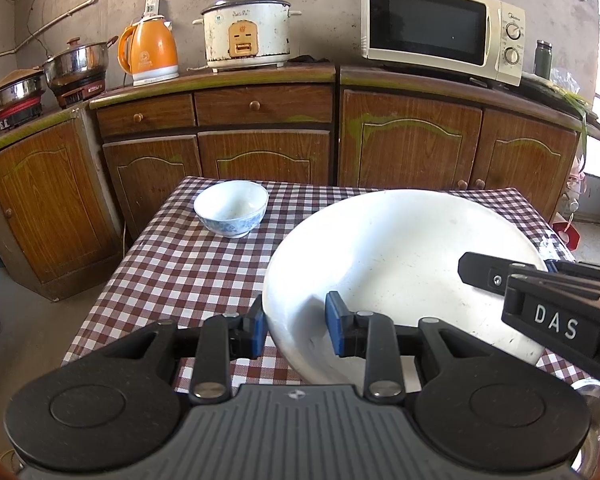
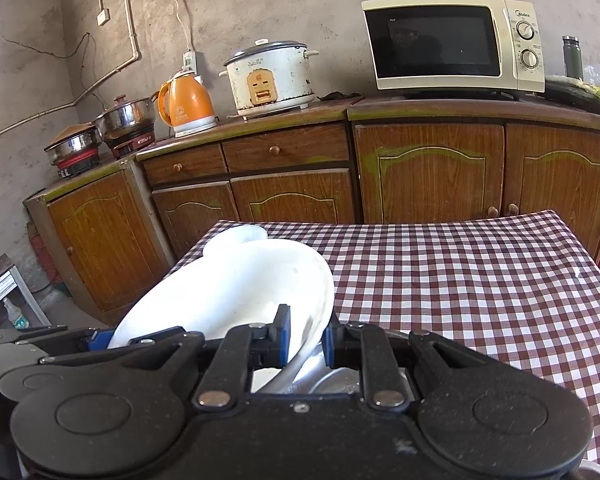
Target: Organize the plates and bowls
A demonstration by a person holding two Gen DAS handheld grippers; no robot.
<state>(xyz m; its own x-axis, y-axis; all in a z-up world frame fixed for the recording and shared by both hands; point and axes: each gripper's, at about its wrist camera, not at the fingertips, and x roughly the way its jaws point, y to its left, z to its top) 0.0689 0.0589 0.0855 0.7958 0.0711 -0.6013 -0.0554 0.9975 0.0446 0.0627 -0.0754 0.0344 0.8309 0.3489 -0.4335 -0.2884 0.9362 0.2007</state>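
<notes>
**Left wrist view: both grippers pinch one white plate over the checked table**

Left wrist view shows the wooden cabinets (image 1: pixel 260 132) running along the wall, then the table (image 1: pixel 180 272) under its red-and-white checked cloth. Above the cloth sits the big white plate (image 1: pixel 380 264), tilted and seemingly lifted clear of the table. The left gripper (image 1: pixel 296 328) pinches the plate's near rim, one blue pad outside and one inside the dish. The right gripper (image 2: pixel 306 336) is pressed nearly together on the plate's opposite edge, as its own camera shows; in the left view its black fingers reach in from the right.

The small blue-patterned bowl (image 1: pixel 231 208) stands alone at the table's far left, well apart from the plate. Below the right gripper a shiny metal vessel (image 2: pixel 332 376) shows; whether it is a basin or a pot I cannot tell.

By my reading, the step in hand is carrying the plate with both hands to its resting place. The next move calls for keeping both grips level with each other, setting the plate down flat, then loosening one grip at a time so it does not tip.

Writing: the right gripper's finger reads "DAS". The microwave (image 1: pixel 440 28) carries "Midea" at its upper corner. Print on the rice cooker (image 1: pixel 246 32) and orange kettle (image 1: pixel 150 52) is too small to read.
</notes>
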